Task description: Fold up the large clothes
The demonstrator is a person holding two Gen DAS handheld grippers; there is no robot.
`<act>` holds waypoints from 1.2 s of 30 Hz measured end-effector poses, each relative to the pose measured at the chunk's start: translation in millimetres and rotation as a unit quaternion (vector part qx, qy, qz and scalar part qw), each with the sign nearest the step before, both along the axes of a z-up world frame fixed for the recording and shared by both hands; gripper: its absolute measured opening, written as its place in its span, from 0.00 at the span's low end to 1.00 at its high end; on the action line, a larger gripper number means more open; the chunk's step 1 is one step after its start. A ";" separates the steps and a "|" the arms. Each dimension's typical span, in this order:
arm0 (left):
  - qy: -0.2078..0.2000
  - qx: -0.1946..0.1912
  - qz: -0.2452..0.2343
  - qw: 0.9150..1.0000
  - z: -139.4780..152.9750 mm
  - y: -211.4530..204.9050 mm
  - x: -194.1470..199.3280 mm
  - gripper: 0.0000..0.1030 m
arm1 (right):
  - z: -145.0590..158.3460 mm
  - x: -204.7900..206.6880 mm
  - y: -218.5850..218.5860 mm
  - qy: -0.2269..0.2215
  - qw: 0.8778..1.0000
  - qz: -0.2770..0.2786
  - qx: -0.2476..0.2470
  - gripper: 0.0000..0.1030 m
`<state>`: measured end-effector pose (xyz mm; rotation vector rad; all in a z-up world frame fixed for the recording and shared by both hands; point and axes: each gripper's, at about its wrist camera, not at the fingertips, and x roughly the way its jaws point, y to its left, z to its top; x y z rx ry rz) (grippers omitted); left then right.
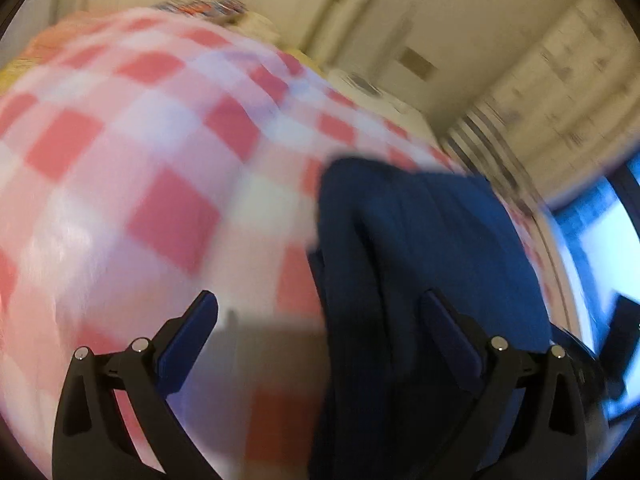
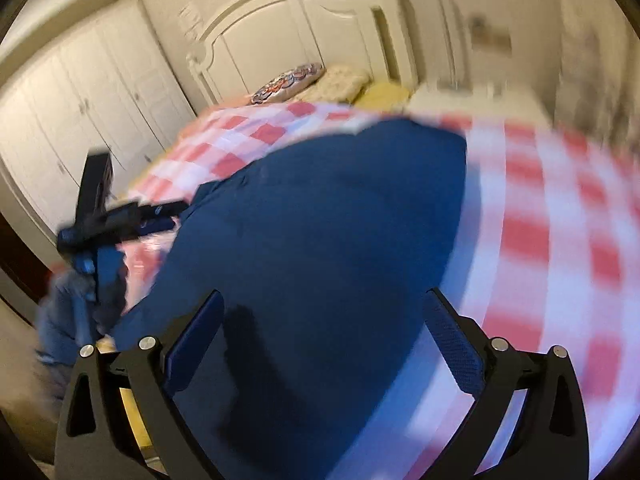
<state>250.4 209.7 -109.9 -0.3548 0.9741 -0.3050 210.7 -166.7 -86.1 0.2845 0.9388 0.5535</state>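
A dark blue garment [image 2: 320, 220] lies spread on a bed with a red-and-white checked cover [image 2: 560, 220]. My right gripper [image 2: 325, 302] hovers over the garment's near part, open wide with nothing pinched between its pads. In the left wrist view the same garment [image 1: 420, 240] lies as a folded strip at the right of the cover [image 1: 140, 160]. My left gripper [image 1: 320, 308] is open wide above the garment's left edge, its right finger [image 1: 448, 328] over the cloth. The left gripper's black body [image 2: 116, 220] shows at the garment's far left edge. Both views are blurred.
A cream headboard [image 2: 288, 28] and several pillows [image 2: 344, 80] stand at the bed's far end. White wardrobe doors [image 2: 80, 92] line the left wall. A person's blue-grey sleeve [image 2: 64, 312] is at the left. A radiator [image 1: 480, 132] and a window [image 1: 592, 216] lie beyond the bed.
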 end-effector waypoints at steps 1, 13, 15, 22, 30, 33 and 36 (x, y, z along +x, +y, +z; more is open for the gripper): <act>0.013 -0.004 -0.021 1.000 -7.6 -3.4 -8.5 0.98 | -6.0 -2.3 -2.7 0.018 1.000 0.006 0.023 0.95; 0.035 -0.078 -0.080 0.993 -30.5 -48.3 -22.9 0.73 | -34.9 -9.8 6.9 0.037 0.995 0.029 0.086 0.96; 0.026 -0.083 -0.080 0.993 -25.0 -51.6 -24.1 0.64 | -31.6 -18.7 6.7 -0.001 0.996 0.024 0.086 0.92; -0.041 -0.059 -0.079 0.994 11.3 -92.0 -22.5 0.40 | -2.3 -33.3 -7.2 -0.116 0.993 -0.020 0.019 0.78; -0.091 -0.069 -0.100 0.988 49.8 -175.3 47.8 0.38 | 34.8 4.0 -81.8 -0.177 0.979 -0.099 -0.039 0.77; -0.073 -0.045 -0.096 0.992 36.8 -210.4 84.5 0.38 | 17.6 36.7 -109.9 -0.134 0.983 -0.113 -0.059 0.76; -0.049 0.016 -0.076 0.996 -1.4 -230.9 96.0 0.45 | -17.7 51.8 -125.8 -0.104 0.986 -0.118 -0.054 0.76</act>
